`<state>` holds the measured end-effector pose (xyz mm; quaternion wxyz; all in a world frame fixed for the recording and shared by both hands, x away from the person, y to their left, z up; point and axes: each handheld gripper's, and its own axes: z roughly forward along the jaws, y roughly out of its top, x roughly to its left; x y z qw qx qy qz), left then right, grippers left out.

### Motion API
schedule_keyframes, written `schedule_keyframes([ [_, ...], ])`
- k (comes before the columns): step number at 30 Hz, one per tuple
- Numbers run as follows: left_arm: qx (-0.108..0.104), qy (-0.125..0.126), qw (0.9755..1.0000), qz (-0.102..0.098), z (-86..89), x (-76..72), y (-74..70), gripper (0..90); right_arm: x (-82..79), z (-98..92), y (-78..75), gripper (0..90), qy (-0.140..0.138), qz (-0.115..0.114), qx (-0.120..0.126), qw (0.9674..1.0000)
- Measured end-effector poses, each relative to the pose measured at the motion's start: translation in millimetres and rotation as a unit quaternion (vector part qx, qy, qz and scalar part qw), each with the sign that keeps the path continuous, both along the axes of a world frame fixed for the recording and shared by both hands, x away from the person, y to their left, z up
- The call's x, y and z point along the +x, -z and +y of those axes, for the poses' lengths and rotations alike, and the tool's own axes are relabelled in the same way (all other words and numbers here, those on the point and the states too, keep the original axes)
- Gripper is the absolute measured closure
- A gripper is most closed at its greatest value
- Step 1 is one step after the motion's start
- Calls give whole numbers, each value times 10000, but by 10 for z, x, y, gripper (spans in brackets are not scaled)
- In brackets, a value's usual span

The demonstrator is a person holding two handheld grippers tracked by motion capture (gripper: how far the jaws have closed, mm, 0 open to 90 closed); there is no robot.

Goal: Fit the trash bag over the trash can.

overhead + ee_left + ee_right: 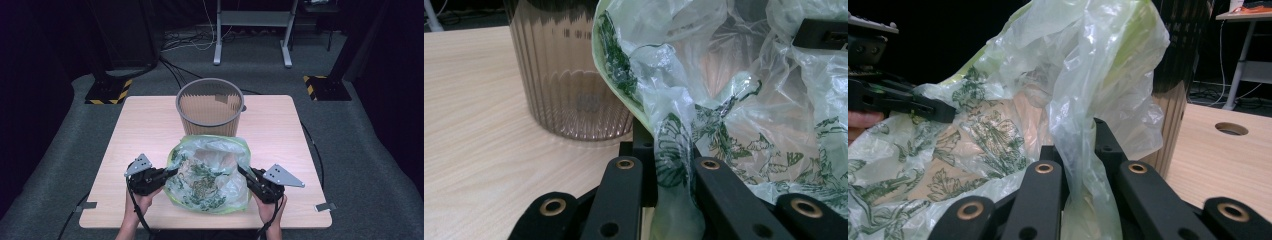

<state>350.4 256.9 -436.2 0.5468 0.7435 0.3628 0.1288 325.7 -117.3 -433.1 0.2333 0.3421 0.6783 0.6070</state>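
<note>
A clear plastic bag [207, 172] with a green leaf print and a green rim lies open-mouthed on the wooden table [145, 125], in front of a ribbed grey bin [210, 106]. My left gripper [172, 171] is shut on the bag's left edge, and the plastic bag [671, 155] is pinched between its jaws. My right gripper [241, 171] is shut on the bag's right edge, where a fold of the bag [1080, 150] runs down between its jaws. The bag's mouth is stretched between the two grippers and faces the bin [569, 75].
The bin stands at the table's middle back, just beyond the bag. A round hole [1231, 128] is cut in the tabletop right of the bin. A metal stand [252, 30] and cables lie on the floor behind the table.
</note>
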Motion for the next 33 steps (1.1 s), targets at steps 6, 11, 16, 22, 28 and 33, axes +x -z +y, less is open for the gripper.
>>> schedule_keyframes([
  [6, -12, 49, 10000, -48, -8, 42, -102, 868, 20, 20, -64, 850, 3, -62, 17, 10000],
  [11, -10, 61, 10000, -67, -22, 80, -166, 868, 46, 21, -132, 852, -14, -76, 34, 10000],
  [16, -86, 111, 9999, -84, -18, 116, -224, 867, 68, 12, -211, 852, -34, -144, 83, 9999],
  [22, -45, 117, 9998, -170, -19, 139, -303, 867, 81, 41, -295, 852, -30, -233, 106, 9997],
  [28, -99, 61, 9996, -266, 10, 152, -359, 867, 103, 84, -380, 852, -67, -299, 28, 9995],
  [33, -106, 72, 9994, -325, 13, 165, -427, 867, 108, 107, -445, 852, -73, -334, -9, 9994],
])
